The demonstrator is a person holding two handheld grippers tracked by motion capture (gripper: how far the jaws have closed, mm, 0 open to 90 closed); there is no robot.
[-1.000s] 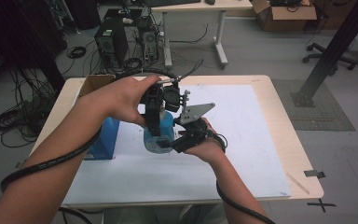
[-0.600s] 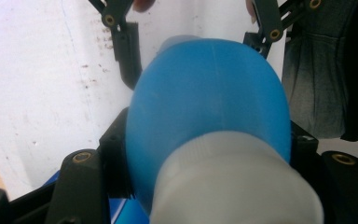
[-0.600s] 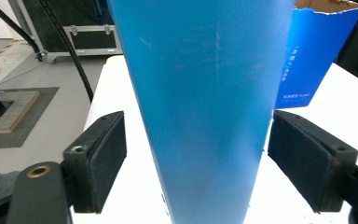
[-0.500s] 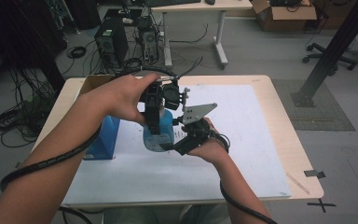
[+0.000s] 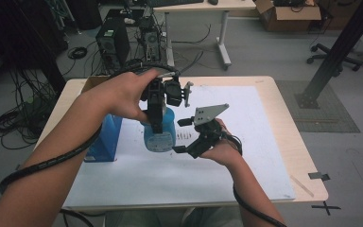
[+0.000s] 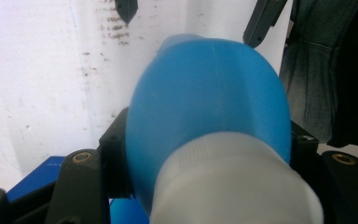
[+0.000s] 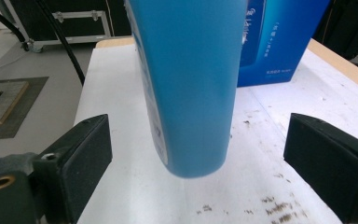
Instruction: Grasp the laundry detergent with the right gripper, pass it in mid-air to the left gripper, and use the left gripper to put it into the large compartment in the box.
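A blue bottle [image 5: 159,136] with a white cap [image 6: 233,186] hangs upright just above the white sheet. My left gripper [image 5: 156,109] comes down from above and is shut on the bottle near its top. In the left gripper view its jaws press the blue body [image 6: 205,102] from both sides. My right gripper [image 5: 178,135] stands open at the bottle's right side, low down. In the right gripper view the bottle's bottom end [image 7: 191,93] hangs between the wide-apart pads [image 7: 81,154], touching neither.
A blue box [image 5: 105,137] stands on the sheet just left of the bottle, also seen behind it [image 7: 279,42]. The white sheet [image 5: 255,142] covers most of the wooden table [image 5: 295,137]. Cables trail from both grippers. Desks, computers and a chair stand beyond.
The right hand has drifted slightly right and toward the person. The left gripper keeps the bottle in almost the same spot.
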